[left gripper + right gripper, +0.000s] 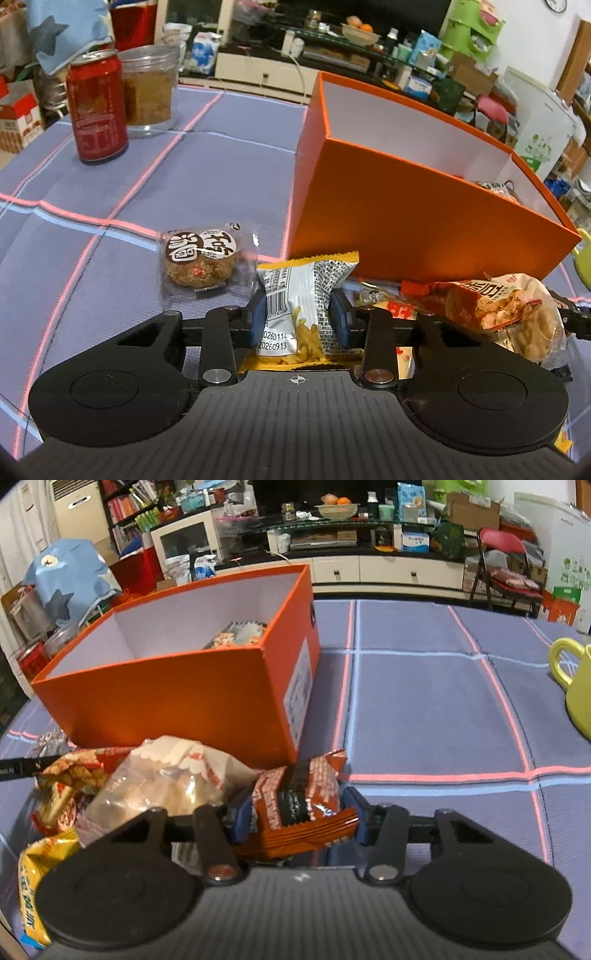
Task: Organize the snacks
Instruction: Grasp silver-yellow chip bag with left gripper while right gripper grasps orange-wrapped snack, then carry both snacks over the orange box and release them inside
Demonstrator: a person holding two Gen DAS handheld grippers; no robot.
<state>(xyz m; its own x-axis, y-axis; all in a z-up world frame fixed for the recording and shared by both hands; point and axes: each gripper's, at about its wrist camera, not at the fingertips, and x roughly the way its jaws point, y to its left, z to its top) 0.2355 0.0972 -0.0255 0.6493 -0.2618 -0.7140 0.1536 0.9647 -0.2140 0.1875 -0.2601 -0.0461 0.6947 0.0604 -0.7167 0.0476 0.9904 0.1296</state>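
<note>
My left gripper [297, 317] is shut on a yellow-and-white snack packet [301, 299] of fried sticks, just in front of the open orange box [406, 206]. My right gripper [297, 812] is shut on an orange-brown snack packet [301, 801], at the near right corner of the same box [184, 694]. One snack pack lies inside the box [240, 635]. A wrapped round cake [201, 264] lies on the cloth to the left. A pile of snack bags lies between the grippers [498, 306], and it also shows in the right wrist view [162, 775].
A red can [98, 107] and a clear jar [147, 88] stand at the far left of the purple checked tablecloth [424, 709]. A yellow-green mug [576, 686] stands at the right. A yellow snack bag [40, 878] lies at the near left.
</note>
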